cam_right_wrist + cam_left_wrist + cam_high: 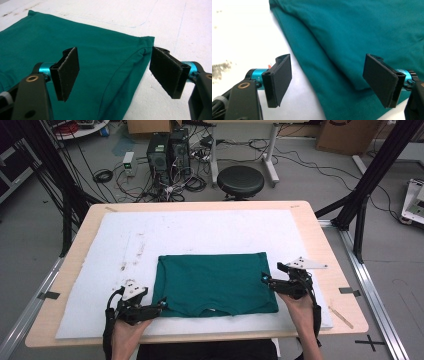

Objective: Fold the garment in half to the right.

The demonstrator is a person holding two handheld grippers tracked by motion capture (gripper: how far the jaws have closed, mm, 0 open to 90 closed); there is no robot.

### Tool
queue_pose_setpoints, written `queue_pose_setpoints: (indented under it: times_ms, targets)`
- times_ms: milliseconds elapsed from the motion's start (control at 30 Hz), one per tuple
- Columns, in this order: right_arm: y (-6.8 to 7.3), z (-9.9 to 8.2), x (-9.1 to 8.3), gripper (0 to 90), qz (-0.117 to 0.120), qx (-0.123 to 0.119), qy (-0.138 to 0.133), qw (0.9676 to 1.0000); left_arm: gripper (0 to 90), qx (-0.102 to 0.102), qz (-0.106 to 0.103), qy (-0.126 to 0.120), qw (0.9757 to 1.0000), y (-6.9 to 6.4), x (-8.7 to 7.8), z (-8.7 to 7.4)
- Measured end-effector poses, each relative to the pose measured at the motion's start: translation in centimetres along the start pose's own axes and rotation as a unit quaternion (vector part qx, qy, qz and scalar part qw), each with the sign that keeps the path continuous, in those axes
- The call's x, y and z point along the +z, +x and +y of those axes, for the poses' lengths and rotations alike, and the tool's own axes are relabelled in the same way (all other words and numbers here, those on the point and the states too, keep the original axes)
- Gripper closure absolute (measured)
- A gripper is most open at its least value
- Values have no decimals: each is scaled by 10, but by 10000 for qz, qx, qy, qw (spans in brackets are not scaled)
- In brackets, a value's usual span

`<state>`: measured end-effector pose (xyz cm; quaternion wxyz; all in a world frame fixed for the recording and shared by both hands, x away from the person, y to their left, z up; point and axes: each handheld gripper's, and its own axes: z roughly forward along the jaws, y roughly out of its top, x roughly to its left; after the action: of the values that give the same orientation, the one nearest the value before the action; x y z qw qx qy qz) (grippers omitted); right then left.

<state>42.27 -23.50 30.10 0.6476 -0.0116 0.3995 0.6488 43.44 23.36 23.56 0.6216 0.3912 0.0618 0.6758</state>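
Observation:
A dark green folded shirt point(215, 282) lies flat on the white foam board point(200, 232), near the front. My left gripper point(161, 305) sits at the shirt's front left corner, open, its jaws straddling the folded edge of the shirt point(342, 75) without pressing on it. My right gripper point(267, 281) is at the shirt's right edge, also open. In the right gripper view the shirt's edge point(100, 75) lies between and below the black pads point(67, 72), which stand apart from the cloth.
The board rests on a wooden table point(320, 245) with tape marks and a wooden stick point(341, 316) at the right front. Beyond the table stand a black stool point(240, 181), computer towers point(167, 150) and floor cables. Black frame posts point(367, 180) flank the table.

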Motion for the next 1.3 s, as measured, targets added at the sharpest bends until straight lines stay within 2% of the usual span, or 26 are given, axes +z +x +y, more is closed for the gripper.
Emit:
queue_pose_setpoints:
  times_ms: [267,400,533,733,933,1100,1200,1300]
  targets:
    - [3,1,2,244,42,-49,8,10000,234,91,230,60,9997,-12,4,-2]
    - [5,0,5,244,63,-77,48,9999,249,15,232,199,9995,-11,8,-1]
    - [5,0,7,244,70,-82,66,9999,279,-92,124,322,9994,-7,9,-1]
    - [7,0,8,244,86,-56,122,9999,301,-11,159,322,9994,-8,9,-2]
    - [12,4,6,244,130,-127,99,9998,383,41,98,278,9996,-9,8,-3]
    - [16,8,5,246,227,-140,133,9996,485,98,69,248,9996,-9,6,-4]
    - [18,15,7,246,366,-129,80,9992,547,45,36,248,9997,-7,6,-4]
    - [25,26,17,246,518,-242,102,9983,594,49,-12,247,9997,-6,6,-3]
